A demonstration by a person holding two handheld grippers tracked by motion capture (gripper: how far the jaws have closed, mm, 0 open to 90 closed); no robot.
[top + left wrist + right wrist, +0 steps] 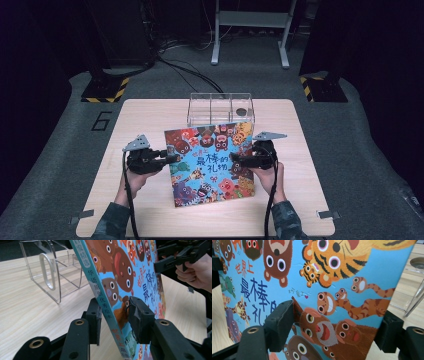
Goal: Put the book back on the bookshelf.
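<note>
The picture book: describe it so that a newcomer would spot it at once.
On the wooden table, in front of the clear plastic organizer, stands the picture book. Its bright blue cover, crowded with cartoon animals and dark blue Chinese lettering, sets it apart.

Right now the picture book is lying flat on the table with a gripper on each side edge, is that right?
Not flat: the picture book stands tilted, lifted off the table, as the left gripper view shows. The left gripper and right gripper do sit at its side edges.

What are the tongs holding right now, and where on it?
Both hold the picture book: the left tongs clamp its spine edge, the right tongs straddle the opposite edge, their contact unclear.
</note>
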